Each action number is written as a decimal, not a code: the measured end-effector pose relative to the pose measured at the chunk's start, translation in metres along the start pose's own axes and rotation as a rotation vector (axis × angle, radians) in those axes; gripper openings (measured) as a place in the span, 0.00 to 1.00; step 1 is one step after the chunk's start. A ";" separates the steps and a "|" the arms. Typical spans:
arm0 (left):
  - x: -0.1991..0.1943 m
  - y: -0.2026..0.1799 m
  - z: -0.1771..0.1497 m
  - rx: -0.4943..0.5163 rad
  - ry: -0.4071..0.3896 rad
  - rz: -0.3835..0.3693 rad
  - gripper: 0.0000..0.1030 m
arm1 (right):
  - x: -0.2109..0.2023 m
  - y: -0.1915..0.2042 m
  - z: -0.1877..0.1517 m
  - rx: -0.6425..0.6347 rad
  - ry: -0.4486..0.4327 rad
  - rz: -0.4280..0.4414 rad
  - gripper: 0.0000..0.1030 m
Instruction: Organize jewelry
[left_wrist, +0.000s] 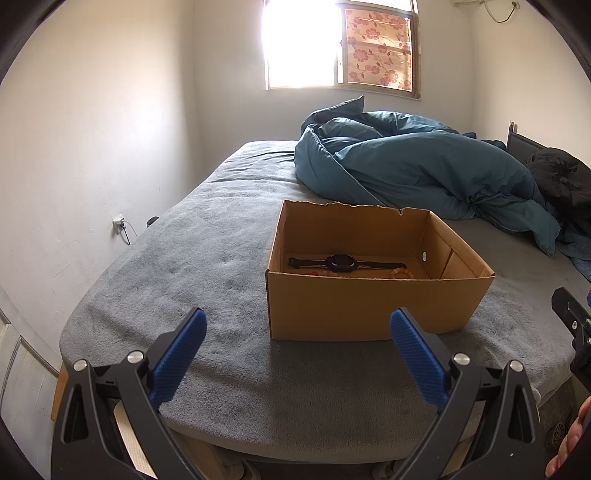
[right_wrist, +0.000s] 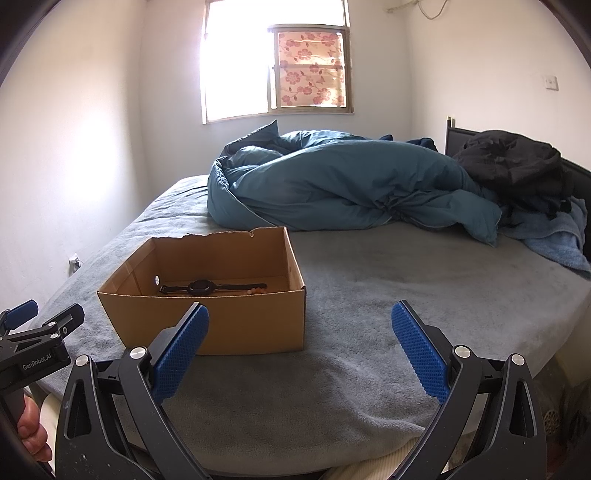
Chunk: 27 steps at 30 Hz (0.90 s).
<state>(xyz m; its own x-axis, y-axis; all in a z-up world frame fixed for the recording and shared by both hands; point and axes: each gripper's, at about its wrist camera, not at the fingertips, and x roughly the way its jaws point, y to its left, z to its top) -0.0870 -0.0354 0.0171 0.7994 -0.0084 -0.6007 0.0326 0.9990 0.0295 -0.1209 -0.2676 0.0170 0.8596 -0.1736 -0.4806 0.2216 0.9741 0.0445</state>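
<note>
I hold my left gripper (left_wrist: 297, 328) and right gripper (right_wrist: 300, 325) spread wide and empty short of the box (left_wrist: 365, 306), since the watch (left_wrist: 341, 263) and beads (left_wrist: 400, 274) (half hidden) already lie inside.

My L wrist cam sits low at bed's foot edge, facing the window (left_wrist: 340, 44), box (left_wrist: 369, 302) near, centre. R cam alongside, further right; both share box (right_wrist: 221, 321), duvet (right_wrist: 351, 184).
</note>
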 end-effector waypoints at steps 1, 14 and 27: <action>0.000 0.000 0.000 0.000 0.001 0.000 0.95 | 0.000 0.000 0.000 0.001 0.000 0.001 0.92; 0.000 0.000 0.000 -0.001 0.002 0.000 0.95 | 0.001 0.000 0.001 0.000 0.002 0.003 0.92; 0.000 0.000 0.000 -0.001 0.003 0.000 0.95 | 0.001 0.002 0.001 0.004 0.003 0.002 0.92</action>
<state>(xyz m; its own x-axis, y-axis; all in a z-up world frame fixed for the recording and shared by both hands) -0.0867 -0.0353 0.0170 0.7977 -0.0078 -0.6030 0.0320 0.9991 0.0293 -0.1198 -0.2660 0.0173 0.8587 -0.1715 -0.4830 0.2219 0.9738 0.0488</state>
